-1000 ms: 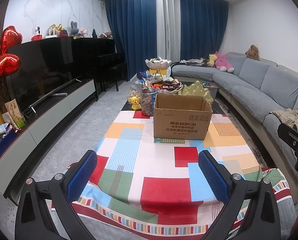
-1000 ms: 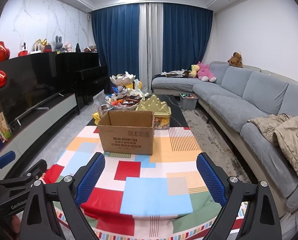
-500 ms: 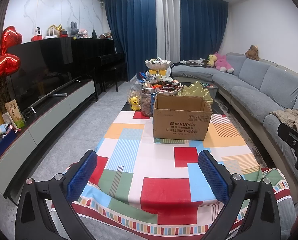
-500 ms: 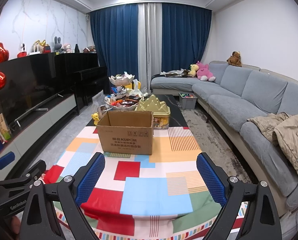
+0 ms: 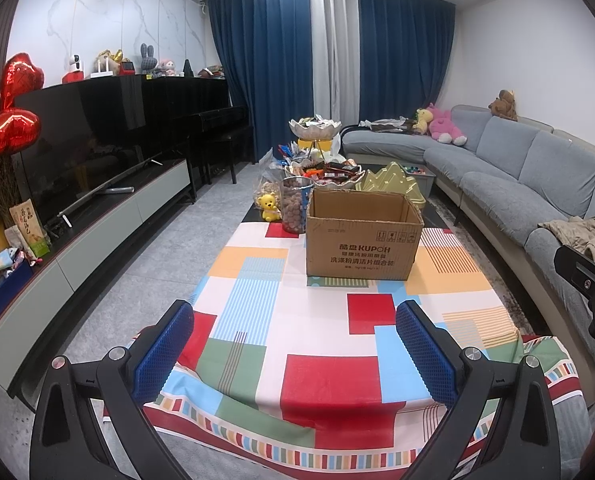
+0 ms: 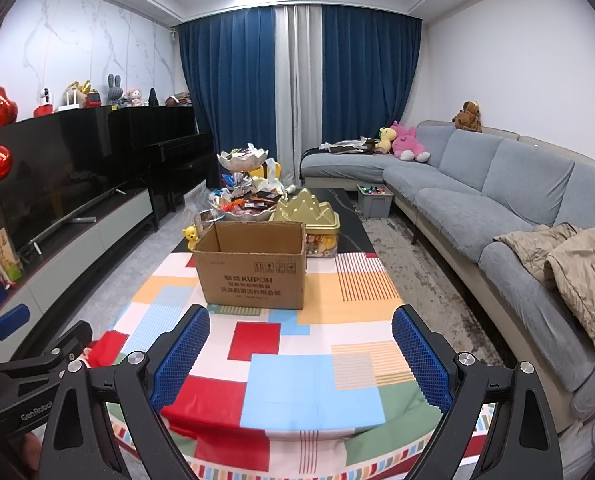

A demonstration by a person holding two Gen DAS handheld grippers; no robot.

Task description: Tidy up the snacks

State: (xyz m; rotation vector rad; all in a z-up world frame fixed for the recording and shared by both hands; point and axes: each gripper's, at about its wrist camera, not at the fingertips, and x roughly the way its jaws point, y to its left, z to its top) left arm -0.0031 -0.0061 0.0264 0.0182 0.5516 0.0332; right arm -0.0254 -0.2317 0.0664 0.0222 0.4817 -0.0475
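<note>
An open brown cardboard box (image 5: 363, 236) (image 6: 253, 264) stands upright on the coloured patchwork tablecloth (image 5: 317, 320) (image 6: 289, 364). Behind it lie heaped snacks in a bowl (image 5: 325, 172) (image 6: 249, 202), a jar of brown snacks (image 5: 293, 208), a gold mountain-shaped tin (image 5: 393, 178) (image 6: 309, 216) and a small yellow bear (image 5: 269, 208) (image 6: 189, 236). My left gripper (image 5: 295, 340) hangs open above the near table end, nothing between its blue pads. My right gripper (image 6: 301, 348) is likewise open and empty, well short of the box.
A grey corner sofa (image 6: 497, 208) with a beige jacket (image 6: 569, 264) runs along the right. A long TV cabinet (image 5: 97, 224) lines the left wall, grey floor between it and the table. A tiered snack stand (image 5: 315, 128) rises at the far end.
</note>
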